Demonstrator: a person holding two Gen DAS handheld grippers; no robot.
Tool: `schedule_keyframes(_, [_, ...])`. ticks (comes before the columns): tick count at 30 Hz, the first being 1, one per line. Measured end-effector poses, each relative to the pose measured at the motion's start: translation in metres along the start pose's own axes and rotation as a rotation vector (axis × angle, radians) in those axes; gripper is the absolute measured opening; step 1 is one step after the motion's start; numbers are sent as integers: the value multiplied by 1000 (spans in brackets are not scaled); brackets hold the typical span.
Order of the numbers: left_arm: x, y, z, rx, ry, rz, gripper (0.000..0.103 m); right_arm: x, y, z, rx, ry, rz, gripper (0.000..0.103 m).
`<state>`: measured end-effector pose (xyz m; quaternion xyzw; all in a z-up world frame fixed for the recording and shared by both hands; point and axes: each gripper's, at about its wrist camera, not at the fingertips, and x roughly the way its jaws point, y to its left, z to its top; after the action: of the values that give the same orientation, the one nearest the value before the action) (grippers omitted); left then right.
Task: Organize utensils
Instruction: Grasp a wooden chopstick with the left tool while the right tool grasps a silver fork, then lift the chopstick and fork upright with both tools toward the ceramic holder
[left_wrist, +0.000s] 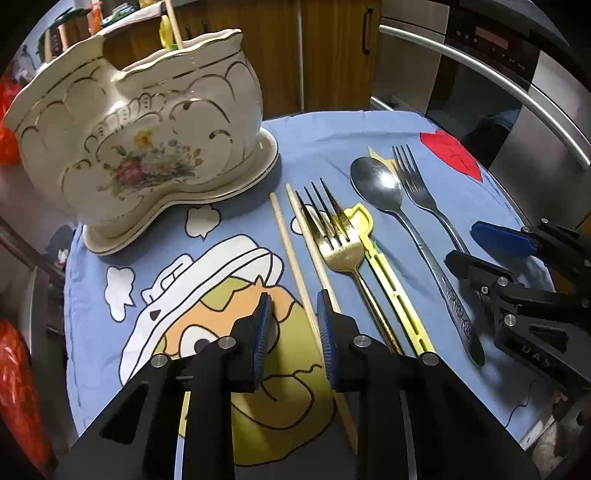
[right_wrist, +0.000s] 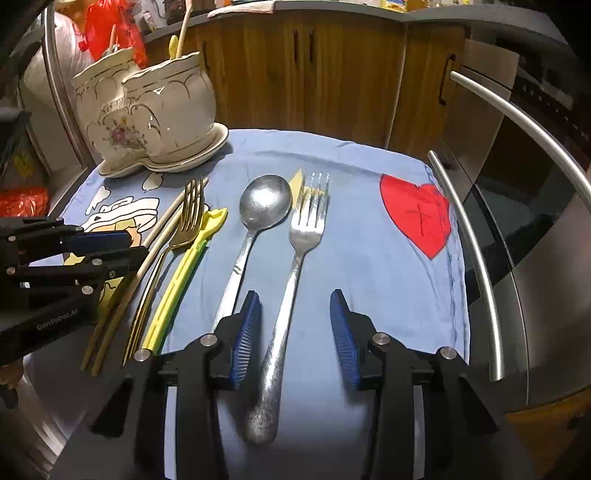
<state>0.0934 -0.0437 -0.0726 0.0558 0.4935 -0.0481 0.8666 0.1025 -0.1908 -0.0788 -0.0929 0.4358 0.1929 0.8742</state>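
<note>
My left tool (left_wrist: 291, 310) – jaws narrow, straddling one chopstick (left_wrist: 295, 258), not gripping | my right tool (right_wrist: 295, 325) – part-open around silver fork (right_wrist: 291, 280) handle | both utensils lay on the bench's blue cloth (right_wrist: 369, 258).

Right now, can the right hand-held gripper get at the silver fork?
Probably yes: the silver metal fork has its handle lying between the open fingers of the right hand-held gripper, nothing lies on top of it, and the silver spoon lies clear alongside.
</note>
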Motion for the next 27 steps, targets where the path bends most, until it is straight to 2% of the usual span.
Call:
schedule_keyframes(5, [0,1,0,1,-8,-5,21,1,2,3,5,8,11,20])
schedule_keyframes(7, [0,3,0,-1,-15,-2,11,2,3,4,9,8,11,13])
schedule_keyframes(8, [1,5,1,-7,-18,-3,9,2,2,4,18,5,11,9])
schedule_keyframes(15, [-1,11,-4,0,-53,-40,7,2,-1,2,56,-21,25,7])
schedule_keyframes(20, [-5,26,-8,-44,-61,-114,6,-2,-5,2,80,-41,38,6])
schedule_keyframes(27, [-16,32,-8,-56,-85,-151,5,-8,-8,0,92,-67,40,6])
